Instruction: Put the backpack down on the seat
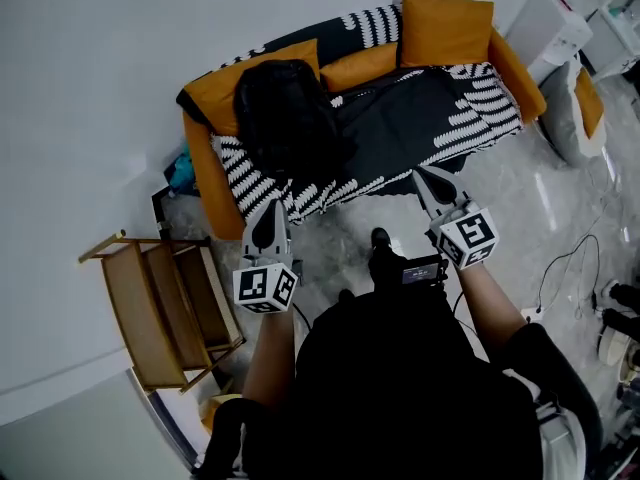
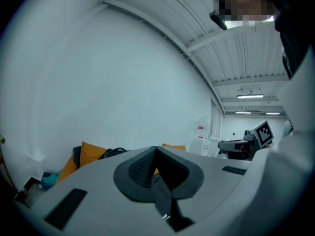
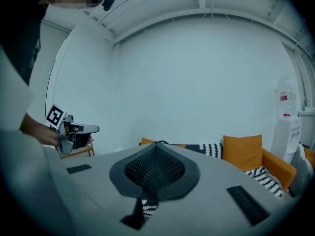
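Note:
A black backpack stands on the left end of the sofa seat, leaning on an orange cushion. Both grippers hang in front of the sofa, clear of the bag. My left gripper is shut and empty, below the backpack. My right gripper is shut and empty too, at the seat's front edge. In the left gripper view the closed jaws hide most of the backpack; its top shows over them. The right gripper view shows the shut gripper with the sofa behind it.
A wooden folding chair stands left of me. An orange cushion rests at the sofa's back right. White appliances and a grey bag sit right of the sofa. Cables lie on the grey floor.

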A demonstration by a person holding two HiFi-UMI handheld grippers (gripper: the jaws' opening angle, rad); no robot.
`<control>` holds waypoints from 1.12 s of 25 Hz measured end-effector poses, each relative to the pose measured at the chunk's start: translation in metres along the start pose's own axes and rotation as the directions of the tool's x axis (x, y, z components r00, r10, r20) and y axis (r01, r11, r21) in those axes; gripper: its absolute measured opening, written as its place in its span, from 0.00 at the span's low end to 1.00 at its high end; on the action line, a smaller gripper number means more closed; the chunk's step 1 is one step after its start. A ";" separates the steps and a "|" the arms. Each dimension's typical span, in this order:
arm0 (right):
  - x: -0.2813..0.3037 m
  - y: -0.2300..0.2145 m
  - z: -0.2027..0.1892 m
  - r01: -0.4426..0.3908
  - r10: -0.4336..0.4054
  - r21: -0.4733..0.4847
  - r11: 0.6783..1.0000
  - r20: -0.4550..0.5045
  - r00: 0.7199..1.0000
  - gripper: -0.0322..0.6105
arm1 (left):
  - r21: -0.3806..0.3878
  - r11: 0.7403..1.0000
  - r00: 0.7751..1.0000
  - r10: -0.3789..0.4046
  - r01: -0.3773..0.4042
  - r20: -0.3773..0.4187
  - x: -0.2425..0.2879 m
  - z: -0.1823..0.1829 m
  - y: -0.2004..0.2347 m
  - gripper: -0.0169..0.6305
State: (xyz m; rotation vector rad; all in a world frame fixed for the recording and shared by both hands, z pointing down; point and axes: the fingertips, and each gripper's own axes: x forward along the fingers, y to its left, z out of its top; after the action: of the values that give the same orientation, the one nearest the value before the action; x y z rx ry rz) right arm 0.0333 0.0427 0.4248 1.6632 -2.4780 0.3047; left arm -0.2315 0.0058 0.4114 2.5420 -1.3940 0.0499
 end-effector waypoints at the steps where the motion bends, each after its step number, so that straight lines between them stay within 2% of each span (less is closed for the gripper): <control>1: -0.003 0.013 -0.002 -0.002 0.002 0.009 1.000 -0.003 1.000 0.10 | -0.005 1.000 1.000 0.002 -0.002 -0.001 -0.012 0.000 0.004 0.05; 3: -0.011 0.039 -0.007 -0.015 0.016 0.024 1.000 -0.006 1.000 0.10 | -0.003 1.000 1.000 -0.001 0.001 -0.002 -0.037 -0.003 0.009 0.05; 7: -0.035 0.079 -0.021 -0.014 0.015 0.040 0.999 -0.009 1.000 0.10 | 0.050 0.998 1.000 -0.024 0.024 -0.018 -0.083 -0.017 0.005 0.05; 12: -0.060 0.121 -0.031 -0.005 0.003 -0.088 0.996 -0.026 1.000 0.10 | 0.078 0.997 1.000 -0.021 0.021 -0.003 -0.122 -0.027 -0.004 0.05; 14: -0.064 0.133 -0.033 -0.021 0.018 -0.098 0.995 -0.030 0.999 0.10 | 0.074 0.997 1.000 -0.013 0.013 -0.003 -0.132 -0.033 -0.005 0.05; 17: -0.067 0.143 -0.034 -0.037 0.034 -0.096 0.995 -0.029 0.999 0.10 | 0.049 0.999 1.000 -0.014 0.015 -0.017 -0.143 -0.045 -0.010 0.05; 21: -0.073 0.150 -0.037 -0.083 0.079 -0.153 0.985 -0.034 0.996 0.10 | -0.014 0.998 0.995 -0.067 0.066 -0.076 -0.151 -0.065 -0.027 0.05; 26: -0.075 0.142 -0.028 -0.129 0.131 -0.140 0.982 0.005 0.991 0.10 | -0.023 0.999 0.995 -0.026 0.024 -0.097 -0.151 -0.071 -0.037 0.05; 28: -0.081 0.134 -0.022 -0.141 0.145 -0.155 0.978 0.017 0.989 0.10 | -0.042 0.998 0.994 -0.040 0.035 -0.105 -0.145 -0.074 -0.051 0.05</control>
State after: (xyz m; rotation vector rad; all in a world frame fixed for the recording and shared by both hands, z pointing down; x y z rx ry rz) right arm -0.0598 0.1700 0.4157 1.4434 -2.5740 0.1031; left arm -0.2618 0.1682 0.4520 2.4928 -1.2945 0.1462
